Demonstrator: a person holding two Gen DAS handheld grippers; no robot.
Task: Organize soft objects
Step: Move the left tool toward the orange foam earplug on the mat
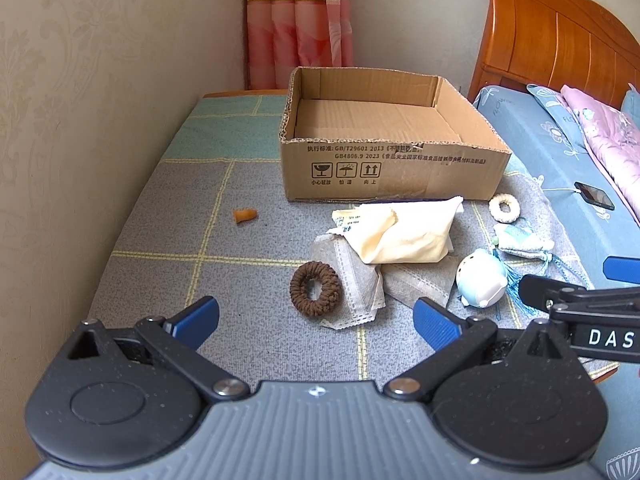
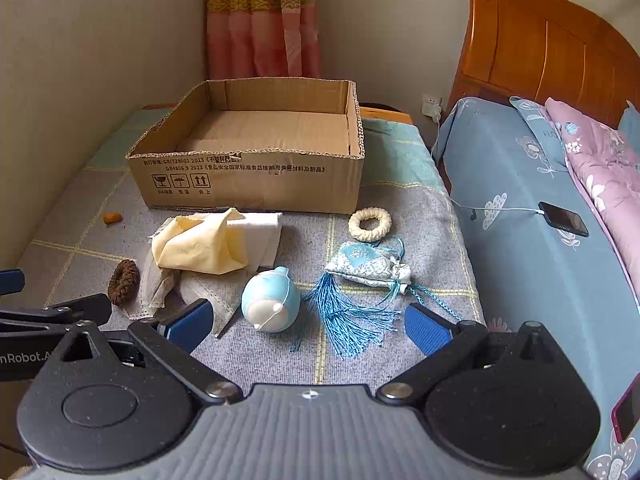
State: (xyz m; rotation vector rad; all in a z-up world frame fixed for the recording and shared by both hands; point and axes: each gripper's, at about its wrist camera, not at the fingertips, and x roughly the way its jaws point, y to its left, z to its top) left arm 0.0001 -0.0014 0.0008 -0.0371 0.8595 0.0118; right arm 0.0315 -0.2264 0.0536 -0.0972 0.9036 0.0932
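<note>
Soft objects lie on a grey checked cloth in front of an empty cardboard box (image 1: 384, 136) (image 2: 256, 148). A brown hair scrunchie (image 1: 315, 289) (image 2: 123, 282) lies just ahead of my open, empty left gripper (image 1: 316, 322). A cream cloth (image 1: 404, 236) (image 2: 212, 246) lies on grey wipes (image 1: 356, 284). A pale blue plush toy (image 1: 480, 278) (image 2: 270, 300) and a blue tasselled pouch (image 2: 368, 264) (image 1: 520, 242) lie ahead of my open, empty right gripper (image 2: 308, 326). A cream scrunchie (image 2: 370, 224) (image 1: 505, 208) lies by the box.
A small orange piece (image 1: 245, 215) (image 2: 112, 218) lies at the left. A wall runs along the left. A bed with blue sheet (image 2: 520, 200), pink quilt and a charging phone (image 2: 564, 219) (image 1: 594, 195) stands at the right. A pink curtain (image 1: 298, 20) hangs behind.
</note>
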